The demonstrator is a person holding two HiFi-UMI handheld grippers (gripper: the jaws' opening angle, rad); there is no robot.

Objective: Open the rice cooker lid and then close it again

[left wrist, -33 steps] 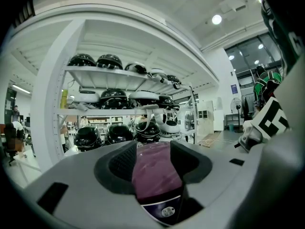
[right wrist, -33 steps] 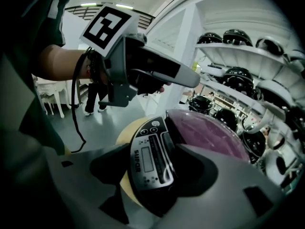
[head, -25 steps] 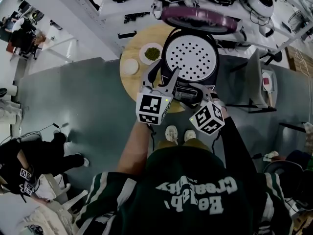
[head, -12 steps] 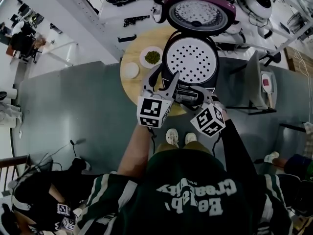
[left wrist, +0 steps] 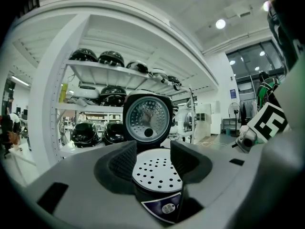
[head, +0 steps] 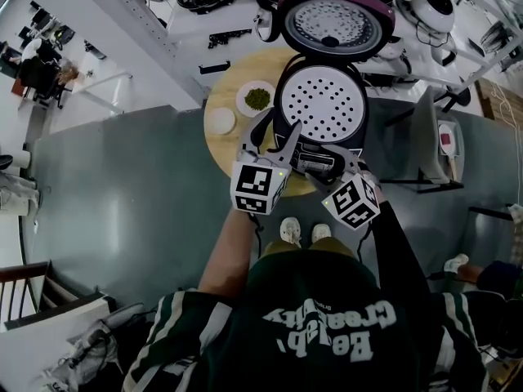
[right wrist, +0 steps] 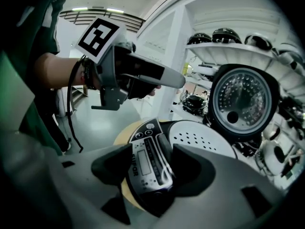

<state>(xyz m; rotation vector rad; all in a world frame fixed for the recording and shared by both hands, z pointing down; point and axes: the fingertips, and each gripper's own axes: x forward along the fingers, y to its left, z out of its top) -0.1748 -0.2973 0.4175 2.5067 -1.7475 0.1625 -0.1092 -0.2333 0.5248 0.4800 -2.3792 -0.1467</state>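
Rice cooker [head: 320,109] on round table [head: 225,149], lid [head: 335,23] upright at cooker's back, fully open; opening apparently done, closing not yet begun; left gripper [left wrist: 153,159] before cooker's front, jaws apart, empty; right gripper [right wrist: 151,171] over cooker's control panel [right wrist: 143,147], jaws just narrowed yet apart, gripping nothing; next, likely reaching lid's top edge and pressing down.

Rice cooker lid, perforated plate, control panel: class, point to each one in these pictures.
rice cooker lid [head: 331,24], head view, on its raised metal underside.
perforated plate [head: 320,104], head view, on its centre.
control panel [right wrist: 143,166], right gripper view, on its display.
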